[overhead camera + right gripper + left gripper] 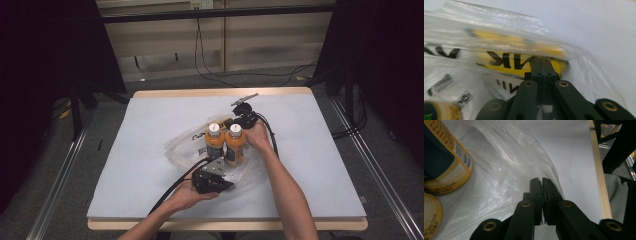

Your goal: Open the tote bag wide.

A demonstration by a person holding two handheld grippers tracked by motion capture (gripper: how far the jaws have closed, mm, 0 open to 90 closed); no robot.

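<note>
Two orange drink bottles with white caps (214,141) (234,145) stand side by side inside a clear plastic bag (180,147) on the white table cover. My left gripper (229,186) is at the bag's near edge, its jaws together on the film (542,181), with the bottles' labels (444,162) to its left. My right gripper (234,121) is at the bag's far edge, behind the bottles. Its jaws (543,61) are shut on the film (486,22), just before a yellow pack with black letters (506,62) that lies in the bag.
A small grey metal piece (244,97) lies near the table's far edge. The white cover (310,165) has bare room left and right of the bag. The wooden table edge (599,175) runs close beside my left gripper. Cables lie on the floor beyond.
</note>
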